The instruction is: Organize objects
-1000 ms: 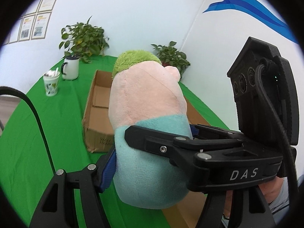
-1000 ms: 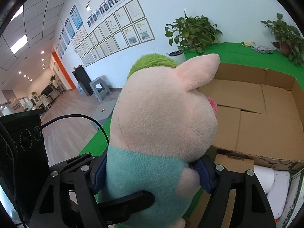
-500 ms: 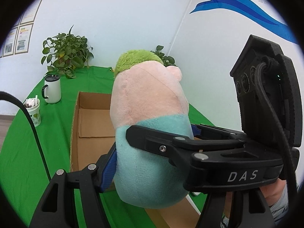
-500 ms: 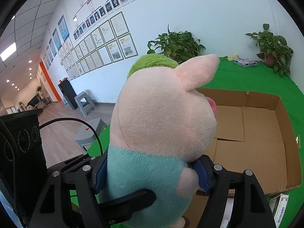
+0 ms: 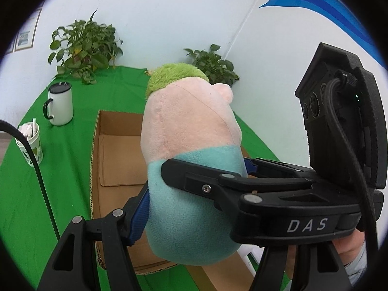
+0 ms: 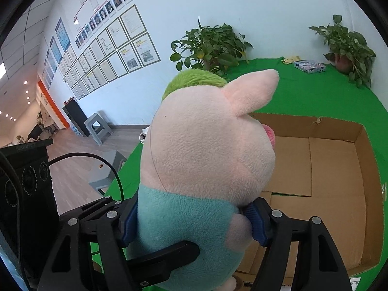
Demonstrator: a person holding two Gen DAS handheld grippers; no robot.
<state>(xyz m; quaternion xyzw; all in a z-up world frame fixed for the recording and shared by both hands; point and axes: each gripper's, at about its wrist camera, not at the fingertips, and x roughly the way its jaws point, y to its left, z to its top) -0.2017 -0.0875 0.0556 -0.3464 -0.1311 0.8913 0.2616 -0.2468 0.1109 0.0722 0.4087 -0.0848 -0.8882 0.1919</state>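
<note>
One plush pig (image 5: 191, 169), two claws gripping it, one cardboard box (image 5: 116, 150)

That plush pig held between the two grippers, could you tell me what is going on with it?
A person has the plush pig clamped by its teal body in both the left gripper and the right gripper, whose jaws are closing. It hangs above the open cardboard box on the green table.
</note>
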